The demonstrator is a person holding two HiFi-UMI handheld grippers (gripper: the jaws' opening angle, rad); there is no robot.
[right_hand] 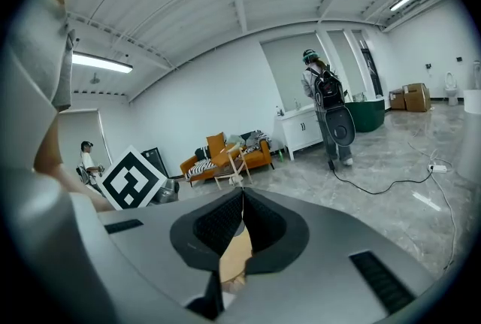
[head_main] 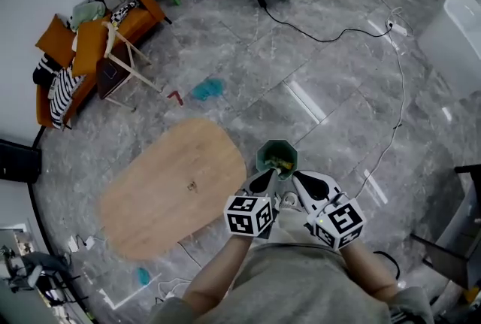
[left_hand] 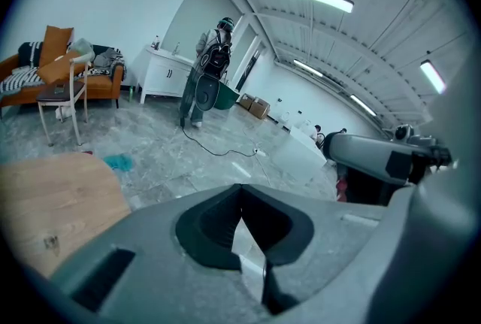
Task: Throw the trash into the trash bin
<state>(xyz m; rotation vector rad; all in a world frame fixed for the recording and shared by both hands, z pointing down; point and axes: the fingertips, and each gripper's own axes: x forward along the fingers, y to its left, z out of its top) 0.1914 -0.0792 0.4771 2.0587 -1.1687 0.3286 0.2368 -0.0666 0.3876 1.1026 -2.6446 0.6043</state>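
Note:
A green trash bin (head_main: 276,158) stands on the grey floor just in front of me, with yellowish trash inside it. Both grippers are held close together over its near rim. My left gripper (head_main: 268,175) (left_hand: 240,191) has its jaws closed tip to tip with nothing between them. My right gripper (head_main: 297,177) (right_hand: 242,196) is beside it, its tips also meeting; only a tan surface shows through the gap lower down. No trash is visible in either gripper.
An oval wooden table (head_main: 173,187) lies to the bin's left. Further off are an orange sofa (head_main: 90,52), a wooden chair (head_main: 124,59), a blue rag (head_main: 207,88), a black cable (head_main: 338,33) across the floor, and a person (left_hand: 214,67) by a white cabinet (left_hand: 167,74).

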